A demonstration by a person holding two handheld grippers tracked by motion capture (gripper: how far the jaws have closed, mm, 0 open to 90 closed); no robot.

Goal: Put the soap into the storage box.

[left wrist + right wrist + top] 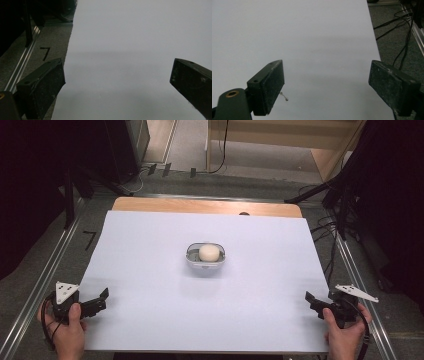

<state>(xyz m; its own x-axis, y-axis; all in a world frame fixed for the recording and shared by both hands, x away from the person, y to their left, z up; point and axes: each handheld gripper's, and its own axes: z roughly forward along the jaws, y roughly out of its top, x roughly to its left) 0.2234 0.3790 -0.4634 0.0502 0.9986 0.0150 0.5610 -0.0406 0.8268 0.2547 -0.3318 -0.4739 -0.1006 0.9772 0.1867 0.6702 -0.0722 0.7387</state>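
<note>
high view puts a small clear bowl (205,259) just above the centre of the frame, on a pale sheet (150,245) that covers most of the table; a round whitish ball (209,252), dough-like, sits inside it. the strip of wooden tabletop (207,206) shows along the sheet's far edge, in the upper middle of the frame.

the left gripper (99,301) sits at the lower left, held in a hand (70,332), its tips over the sheet's left edge and pointing toward the frame's centre. the right gripper (311,300) sits at the lower right in the other hand (345,335), its tips at the sheet's right edge and pointing inward. both are well apart from the bowl, one on each side of it and lower in the frame.

left gripper view has its two black jaws standing wide apart at the bottom corners, nothing but bare sheet (130,50) between them; grey floor and a metal rail (23,62) run along the left side.

right gripper view has its jaws apart too, holding nothing, with plain sheet (312,37) between them and black cables (397,27) on the floor at the upper right.
</note>
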